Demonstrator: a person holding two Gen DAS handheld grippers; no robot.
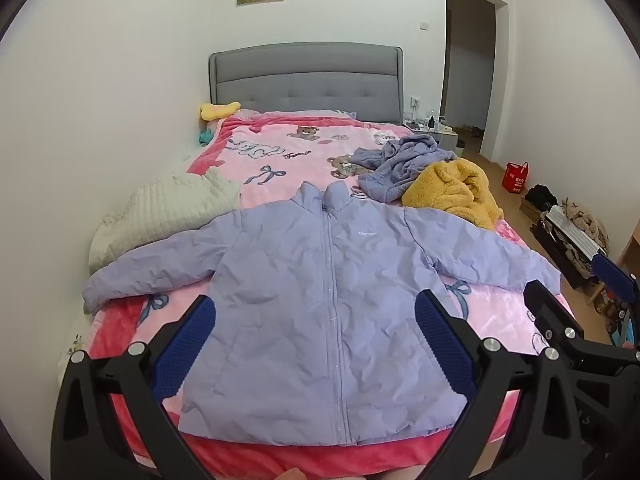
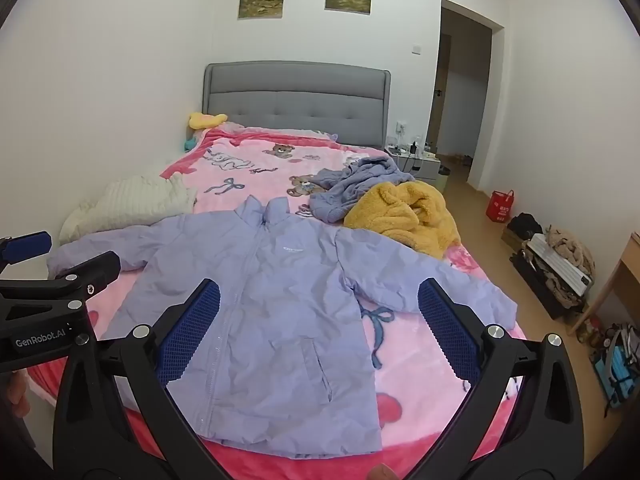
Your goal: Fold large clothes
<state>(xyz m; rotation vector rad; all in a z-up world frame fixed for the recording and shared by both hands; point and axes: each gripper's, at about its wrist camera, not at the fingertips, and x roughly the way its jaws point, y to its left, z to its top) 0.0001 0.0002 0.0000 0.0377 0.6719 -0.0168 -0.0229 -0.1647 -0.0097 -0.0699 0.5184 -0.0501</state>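
A lavender puffer jacket point(image 1: 320, 280) lies flat and zipped on the pink bed, front up, collar toward the headboard, both sleeves spread out; it also shows in the right wrist view point(image 2: 272, 320). My left gripper point(image 1: 316, 320) is open and empty, hovering above the jacket's lower body. My right gripper point(image 2: 320, 312) is open and empty, hovering above the jacket's right side and pocket. The right gripper also shows at the right edge of the left wrist view point(image 1: 576, 312), and the left gripper at the left edge of the right wrist view point(image 2: 60, 264).
A pink cartoon blanket point(image 1: 280, 160) covers the bed. A purple garment point(image 1: 404, 160) and a yellow fleece point(image 1: 456, 192) lie crumpled at the right, a white quilted item point(image 1: 168, 208) at the left by the wall. Clutter point(image 2: 560, 268) lines the floor on the right.
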